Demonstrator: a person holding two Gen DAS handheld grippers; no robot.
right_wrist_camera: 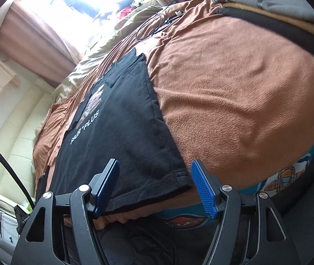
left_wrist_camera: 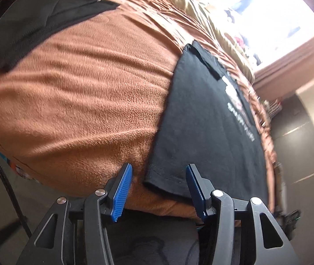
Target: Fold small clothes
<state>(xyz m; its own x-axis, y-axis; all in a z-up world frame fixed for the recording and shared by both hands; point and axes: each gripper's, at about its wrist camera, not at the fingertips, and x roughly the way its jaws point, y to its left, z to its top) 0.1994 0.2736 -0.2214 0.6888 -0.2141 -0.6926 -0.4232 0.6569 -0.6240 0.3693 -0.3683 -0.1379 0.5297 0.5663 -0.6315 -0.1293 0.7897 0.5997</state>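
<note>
A black T-shirt (left_wrist_camera: 203, 128) with a white print lies flat on the orange-brown blanket (left_wrist_camera: 79, 101) of a bed, its sides folded in. In the left wrist view my left gripper (left_wrist_camera: 159, 167) stands open at the near hem. The shirt's left hem corner (left_wrist_camera: 150, 181) lies between the blue pads (left_wrist_camera: 122, 190), and neither pad touches it. In the right wrist view the same T-shirt (right_wrist_camera: 121, 132) runs away from my right gripper (right_wrist_camera: 155, 162). That gripper is open around the right hem corner (right_wrist_camera: 185, 185), with its pads apart from the cloth.
A dark garment (left_wrist_camera: 35, 15) lies at the blanket's far left. Grey and black clothes (right_wrist_camera: 267, 2) are piled at the far right, and a black cable (right_wrist_camera: 154, 24) loops near the bright window. A teal cartoon-print sheet (right_wrist_camera: 285, 176) hangs at the bed's near edge.
</note>
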